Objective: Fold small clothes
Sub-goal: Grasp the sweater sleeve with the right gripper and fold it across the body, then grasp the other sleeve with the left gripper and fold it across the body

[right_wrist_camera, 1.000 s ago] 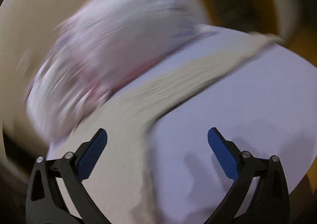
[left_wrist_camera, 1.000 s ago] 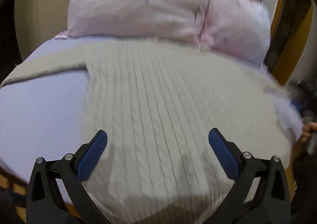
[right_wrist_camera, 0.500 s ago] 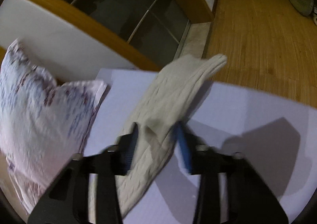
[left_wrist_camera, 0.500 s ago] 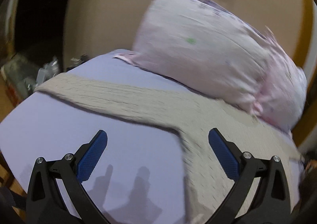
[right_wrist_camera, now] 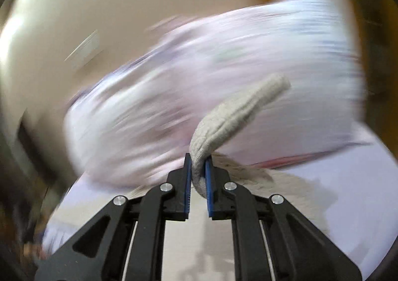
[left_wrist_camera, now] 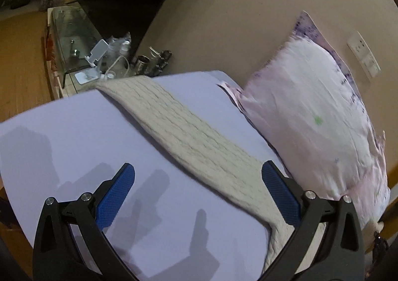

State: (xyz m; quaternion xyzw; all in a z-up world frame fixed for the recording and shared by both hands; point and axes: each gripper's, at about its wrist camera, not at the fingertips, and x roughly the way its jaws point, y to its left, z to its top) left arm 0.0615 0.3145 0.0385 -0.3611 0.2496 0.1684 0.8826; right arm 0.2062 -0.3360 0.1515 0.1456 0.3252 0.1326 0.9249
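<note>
Lying spread across the lavender bed sheet (left_wrist_camera: 82, 136), a beige cable-knit sweater (left_wrist_camera: 189, 136), one long sleeve stretching flat and diagonally toward the far corner of the bed, its cuff end reaching the edge nearest a cluttered glass side table (left_wrist_camera: 74, 39). Hovering above the sheet just beside that sleeve, the left hand-held gripper (left_wrist_camera: 197, 194), blue pads spread wide and grasping nothing, right pad over the knit and left pad over bare sheet, with finger shadows falling on the fabric below. Leaning against the tan wall (left_wrist_camera: 236, 15) behind the sleeve, a pale pink pillow (left_wrist_camera: 313, 117) with purple speckles, its lower edge resting on the sheet close to the sweater. Pinching the other sleeve (right_wrist_camera: 238, 112), the right hand-held gripper (right_wrist_camera: 198, 174), blue pads clenched tight on a bunched fold of knit, the free cuff end sticking up and to the right beyond the fingertips, clear of the bed. Showing heavily smeared by motion blur behind that raised cuff, the same pink pillow (right_wrist_camera: 174, 97); visible lower down past the closed pads, more of the beige knit lying on the sheet (right_wrist_camera: 368, 206).
</note>
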